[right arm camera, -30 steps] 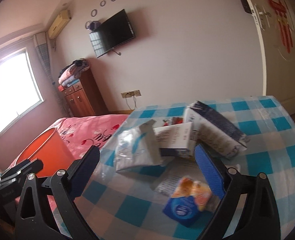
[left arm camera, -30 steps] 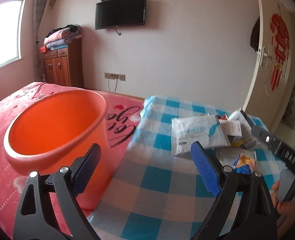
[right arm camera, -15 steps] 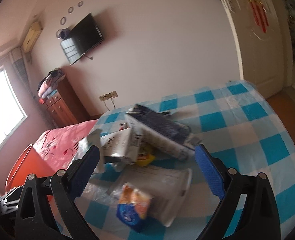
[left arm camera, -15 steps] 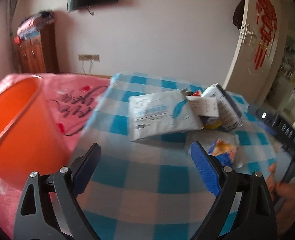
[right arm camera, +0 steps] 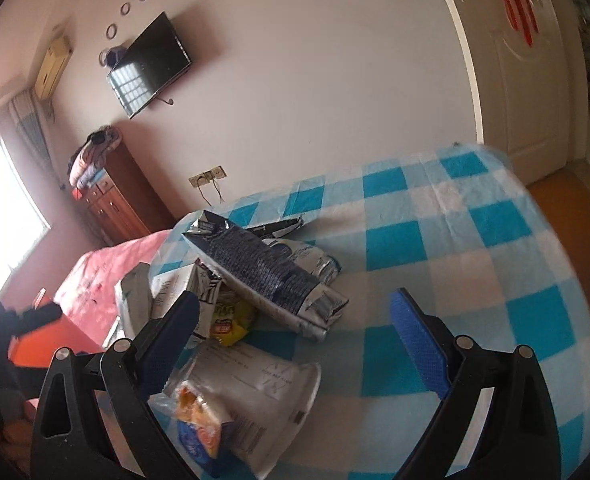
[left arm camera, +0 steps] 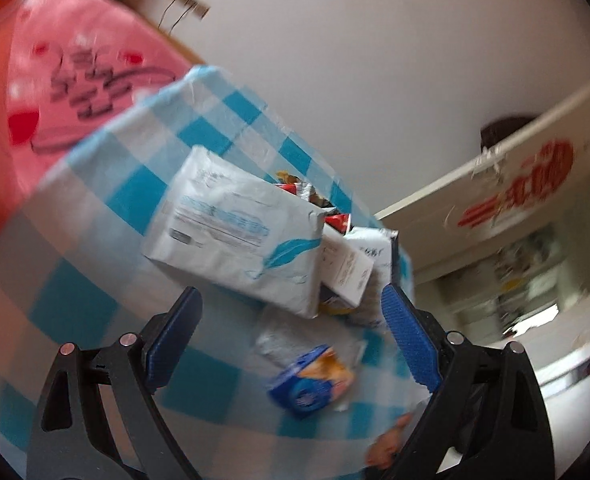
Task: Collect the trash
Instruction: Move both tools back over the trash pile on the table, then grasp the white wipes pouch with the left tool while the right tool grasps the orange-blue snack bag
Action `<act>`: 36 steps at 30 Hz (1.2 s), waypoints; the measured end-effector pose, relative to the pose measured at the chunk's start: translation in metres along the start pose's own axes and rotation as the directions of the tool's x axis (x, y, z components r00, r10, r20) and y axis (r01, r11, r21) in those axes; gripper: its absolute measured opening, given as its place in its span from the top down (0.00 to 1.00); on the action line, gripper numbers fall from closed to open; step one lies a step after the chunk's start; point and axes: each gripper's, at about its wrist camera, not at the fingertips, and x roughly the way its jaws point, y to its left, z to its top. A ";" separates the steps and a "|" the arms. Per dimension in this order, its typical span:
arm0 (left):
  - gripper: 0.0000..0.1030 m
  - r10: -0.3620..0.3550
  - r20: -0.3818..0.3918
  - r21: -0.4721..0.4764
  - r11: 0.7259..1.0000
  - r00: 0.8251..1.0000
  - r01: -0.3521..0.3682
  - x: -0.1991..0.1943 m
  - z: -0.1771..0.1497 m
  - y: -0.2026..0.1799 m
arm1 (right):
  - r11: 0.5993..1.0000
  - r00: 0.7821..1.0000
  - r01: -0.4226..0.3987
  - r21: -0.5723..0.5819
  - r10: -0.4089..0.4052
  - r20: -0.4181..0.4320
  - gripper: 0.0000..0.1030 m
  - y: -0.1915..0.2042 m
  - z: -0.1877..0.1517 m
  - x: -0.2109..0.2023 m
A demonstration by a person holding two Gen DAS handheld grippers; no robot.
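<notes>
Hovering released and empty, the left tool (left arm camera: pixel 291 344) and right tool (right arm camera: pixel 291 340) flank the trash pile around the white mailer (left arm camera: pixel 235 224) on the checkered tabletop (right arm camera: pixel 475 240), apparently poised to grab wrappers.

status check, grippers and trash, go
Left gripper and right gripper open, empty. Trash pile untouched on checked cloth. Nothing blocking.

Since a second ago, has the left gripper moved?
Yes. The left gripper has swung away from the orange bin toward the trash pile, now facing the white mailer bag on the checkered cloth, rolled.
</notes>
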 end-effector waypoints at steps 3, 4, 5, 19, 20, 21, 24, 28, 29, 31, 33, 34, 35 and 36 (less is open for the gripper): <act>0.11 -0.017 0.000 -0.103 0.995 1.000 0.017 0.012 0.004 0.006 | 1.000 1.000 -0.011 -0.001 0.011 -0.007 0.08 -0.003 0.000 0.002; 0.11 -0.028 0.007 -0.130 0.991 1.000 0.029 0.015 0.006 0.008 | 1.000 1.000 -0.017 0.005 0.017 -0.011 0.08 -0.005 -0.001 0.002; 0.11 -0.042 0.010 -0.148 0.988 0.999 0.043 0.017 0.007 0.008 | 1.000 1.000 -0.020 0.008 0.020 -0.014 0.08 -0.006 -0.001 0.003; 0.11 -0.083 0.039 -0.373 0.923 0.996 0.092 0.039 0.019 0.028 | 0.997 0.997 -0.072 0.026 0.072 -0.022 0.08 -0.011 -0.001 0.004; 0.11 -0.076 0.039 -0.370 0.925 0.996 0.085 0.041 0.022 0.029 | 0.997 0.997 -0.074 0.027 0.075 -0.022 0.08 -0.011 -0.002 0.004; 0.11 -0.060 0.030 -0.367 0.928 0.998 0.067 0.043 0.027 0.029 | 0.997 0.997 -0.076 0.028 0.076 -0.022 0.08 -0.011 -0.001 0.003; 0.11 -0.027 0.034 -0.394 0.918 0.999 0.038 0.044 0.038 0.035 | 0.996 0.997 -0.080 0.031 0.080 -0.022 0.08 -0.011 -0.002 0.003; 0.11 0.057 -0.024 -0.366 0.928 0.998 -0.062 0.054 0.049 0.037 | 0.995 0.995 -0.092 0.031 0.093 -0.032 0.08 -0.010 -0.003 0.003; 0.11 0.075 -0.037 -0.358 0.930 0.997 -0.083 0.056 0.050 0.038 | 0.995 0.995 -0.094 0.026 0.095 -0.034 0.08 -0.008 -0.003 0.003; 0.11 0.086 -0.062 -0.338 0.935 0.994 -0.102 0.060 0.050 0.039 | 0.995 0.994 -0.100 0.017 0.100 -0.038 0.08 -0.005 -0.004 0.003; 0.11 0.087 -0.067 -0.324 0.940 0.994 -0.104 0.059 0.049 0.040 | 0.994 0.993 -0.110 0.007 0.111 -0.043 0.08 -0.002 -0.004 0.003; 0.11 0.095 -0.075 -0.303 0.946 0.993 -0.113 0.058 0.048 0.038 | 0.993 0.992 -0.115 0.001 0.115 -0.045 0.08 0.000 -0.004 0.003; 0.10 0.102 -0.085 -0.283 0.951 0.991 -0.122 0.058 0.047 0.037 | 0.993 0.992 -0.120 -0.004 0.120 -0.048 0.08 0.002 -0.005 0.003; 0.10 0.110 -0.095 -0.267 0.955 0.989 -0.131 0.058 0.046 0.036 | 0.992 0.991 -0.125 -0.009 0.125 -0.052 0.08 0.003 -0.006 0.003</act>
